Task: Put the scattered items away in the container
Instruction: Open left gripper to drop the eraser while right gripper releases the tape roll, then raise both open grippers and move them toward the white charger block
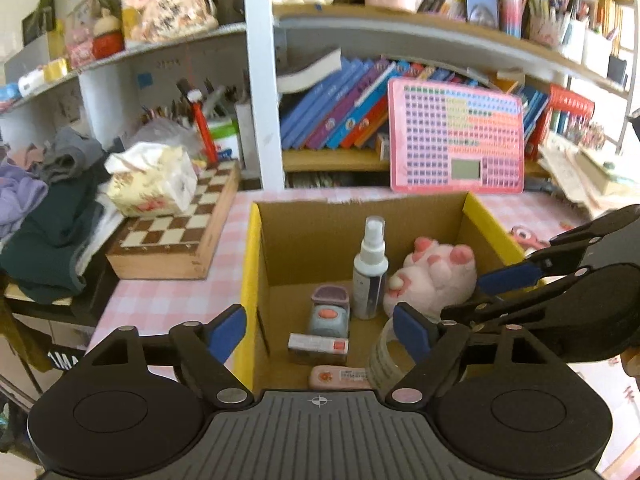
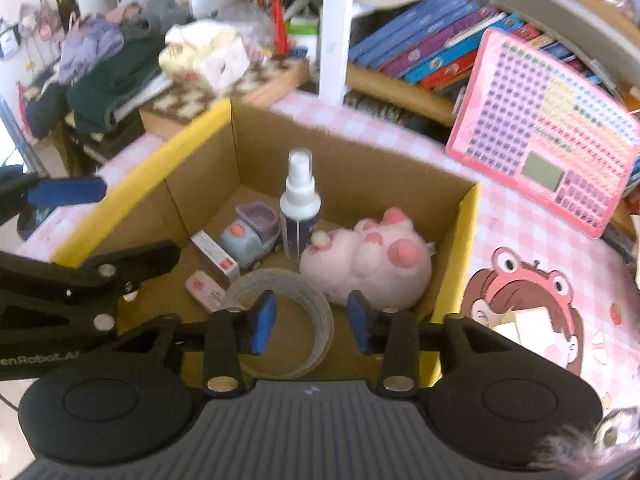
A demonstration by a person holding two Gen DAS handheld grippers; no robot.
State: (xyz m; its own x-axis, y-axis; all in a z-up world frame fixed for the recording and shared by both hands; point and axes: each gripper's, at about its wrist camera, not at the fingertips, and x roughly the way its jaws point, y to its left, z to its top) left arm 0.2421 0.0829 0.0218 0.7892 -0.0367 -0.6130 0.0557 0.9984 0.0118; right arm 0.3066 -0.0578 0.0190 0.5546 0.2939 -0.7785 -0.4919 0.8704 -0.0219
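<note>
- Sitting on the pink checked worktop [image 1: 168, 300], the cardboard box [image 1: 320, 232] with yellow outer sides already holds the gathered items.
- A white spray bottle [image 1: 371, 268] stands upright near the middle of the box floor, with a pink plush toy [image 1: 436, 280] lying just beside it on the right.
- A small grey-blue toy [image 1: 329, 316] with a red button sits left of the bottle, and a small carton [image 1: 318, 346] with a red patch lies in front of it.
- A flat pink case [image 1: 340, 377] lies nearest the front wall, just beside a roll of clear tape [image 2: 280, 320] resting on the box floor.
- The left tongs [image 1: 320, 328] hang above the front of the box, jaws spread wide with nothing between them.
- The right tongs [image 2: 312, 320] hover over the tape roll, jaws parted and empty; whether a pad touches the roll cannot be told.
- In the left wrist view the right tongs reach in from the right, over the box's right wall.
- A chessboard box [image 1: 176, 232] sits left of the box with a tissue pack [image 1: 152, 182] on top; clothes [image 1: 48, 220] are heaped further left.
- A pink toy laptop [image 1: 456, 136] leans against the bookshelf behind the box.
</note>
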